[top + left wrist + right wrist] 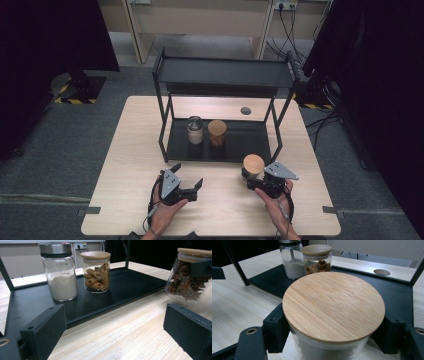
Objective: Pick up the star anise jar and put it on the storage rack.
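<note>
At lower right, the right tool (261, 183) clamps a wooden-lidded jar (253, 166). At lower left, the left tool (186, 181) gapes wide, empty, above the surface (130, 165).

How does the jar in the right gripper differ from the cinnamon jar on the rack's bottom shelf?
The star anise jar has a dark jaw on each side, clamped in the right gripper, at the shelf's front edge; the cinnamon jar stands free on the black shelf, beside the steel-capped powder jar. One holds dark star-shaped pods, the other tan rolled sticks. Both are clear glass with round wooden lids.
</note>
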Available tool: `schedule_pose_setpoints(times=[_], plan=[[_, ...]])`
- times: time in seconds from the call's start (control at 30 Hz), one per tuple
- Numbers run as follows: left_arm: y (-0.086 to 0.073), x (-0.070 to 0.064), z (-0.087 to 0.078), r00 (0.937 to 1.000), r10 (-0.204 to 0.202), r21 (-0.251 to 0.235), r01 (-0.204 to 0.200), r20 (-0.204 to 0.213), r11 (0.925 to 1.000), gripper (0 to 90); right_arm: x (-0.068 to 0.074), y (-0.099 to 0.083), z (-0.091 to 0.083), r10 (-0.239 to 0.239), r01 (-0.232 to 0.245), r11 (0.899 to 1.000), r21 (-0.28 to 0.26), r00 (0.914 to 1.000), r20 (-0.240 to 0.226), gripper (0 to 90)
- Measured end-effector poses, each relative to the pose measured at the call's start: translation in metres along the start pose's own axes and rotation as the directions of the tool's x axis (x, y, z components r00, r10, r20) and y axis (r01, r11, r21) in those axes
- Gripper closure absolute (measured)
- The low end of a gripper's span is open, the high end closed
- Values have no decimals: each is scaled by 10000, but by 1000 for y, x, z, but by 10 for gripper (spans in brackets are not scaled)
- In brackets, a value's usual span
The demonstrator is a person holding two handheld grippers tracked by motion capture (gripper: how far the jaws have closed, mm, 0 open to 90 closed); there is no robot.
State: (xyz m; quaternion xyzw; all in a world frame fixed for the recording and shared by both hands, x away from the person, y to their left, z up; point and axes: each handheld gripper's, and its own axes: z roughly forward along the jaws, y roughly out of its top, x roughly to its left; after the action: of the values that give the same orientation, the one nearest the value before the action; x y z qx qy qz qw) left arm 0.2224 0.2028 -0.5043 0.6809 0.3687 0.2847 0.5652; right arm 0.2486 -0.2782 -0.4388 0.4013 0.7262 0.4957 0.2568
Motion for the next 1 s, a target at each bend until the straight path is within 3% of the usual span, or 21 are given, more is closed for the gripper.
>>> schedule_pose_setpoints(times=[1.0], plan=[[0,0,0,10000,-44,8,44,-17,10000,33,-4,19,13,-17,16,9999,-107,10000,-65,259]])
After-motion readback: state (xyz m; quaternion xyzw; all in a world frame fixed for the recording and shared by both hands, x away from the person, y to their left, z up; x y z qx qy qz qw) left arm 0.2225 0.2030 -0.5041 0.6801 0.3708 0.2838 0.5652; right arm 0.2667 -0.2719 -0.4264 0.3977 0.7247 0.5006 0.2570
